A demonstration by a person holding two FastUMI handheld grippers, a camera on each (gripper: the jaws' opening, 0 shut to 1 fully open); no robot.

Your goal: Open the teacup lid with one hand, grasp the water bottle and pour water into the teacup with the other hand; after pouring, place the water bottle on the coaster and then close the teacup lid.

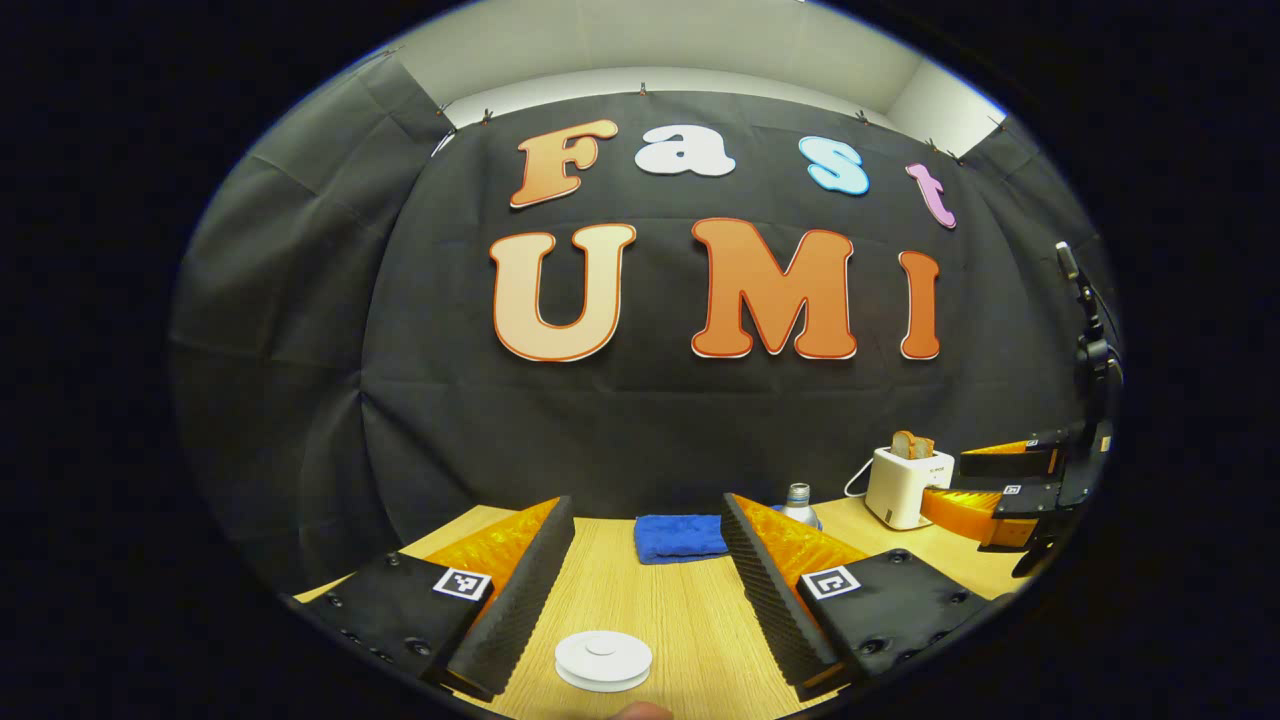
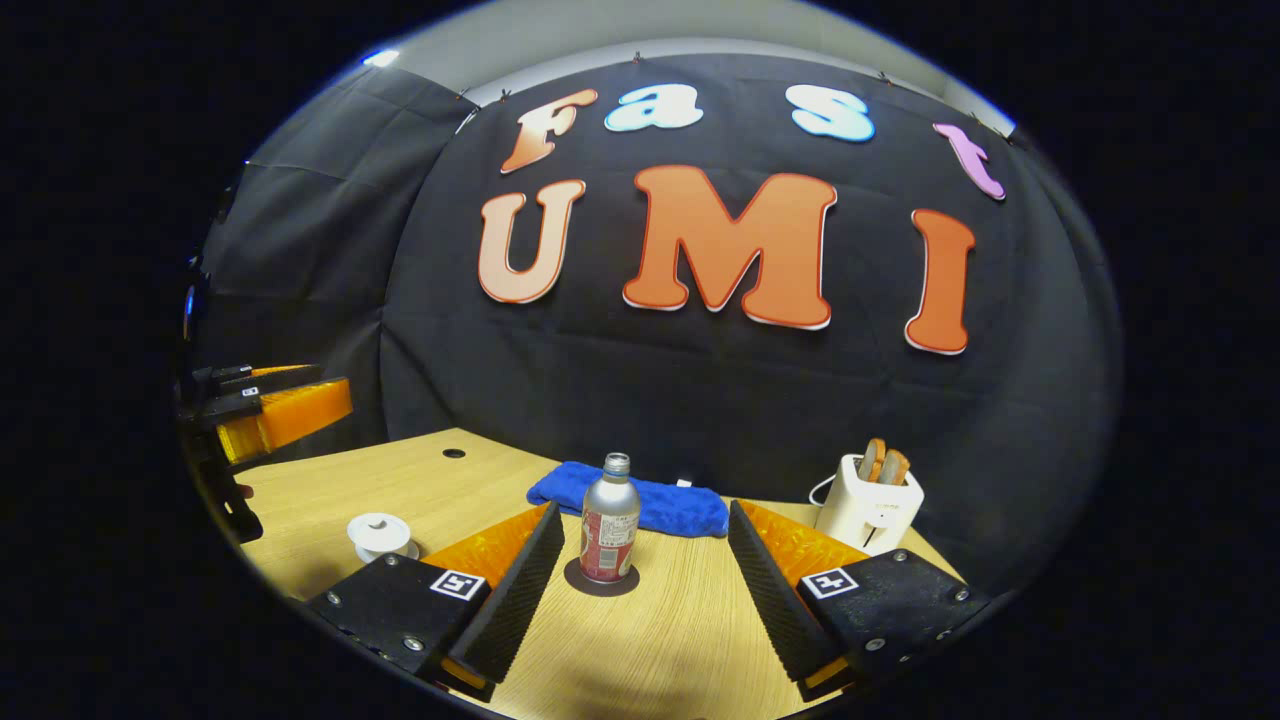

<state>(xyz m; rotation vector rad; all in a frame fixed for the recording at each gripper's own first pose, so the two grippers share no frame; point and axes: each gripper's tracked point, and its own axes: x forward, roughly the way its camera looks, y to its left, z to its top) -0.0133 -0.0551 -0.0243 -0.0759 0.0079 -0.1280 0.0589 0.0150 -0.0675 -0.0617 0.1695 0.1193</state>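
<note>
Teacup, white, lid on it, sits on the wooden table near its front left. In the left gripper view the lid lies low between that gripper's two fingers, apart from both. Left gripper is spread wide, nothing held, hovering above and just behind the cup.

Water bottle, silver with a red label, stands upright on the dark round coaster, centred ahead of the right gripper. Right gripper spread wide too, empty, bottle beyond its fingertips and not touched.

Judged step: either the very start, with the lid not yet lifted, or the finished layout, since the bottle is on the coaster and the lid is on. Can't tell which; no water level visible. If starting, next move calls for the left gripper to drop and pinch the lid's small knob, with a centred approach because the knob is low and flat.

Behind: blue cloth, white toaster with bread slices in it.

Writing: bottle label print too small to read. Toaster front has a small mark, unreadable. Square black-and-white markers on the gripper bodies.
</note>
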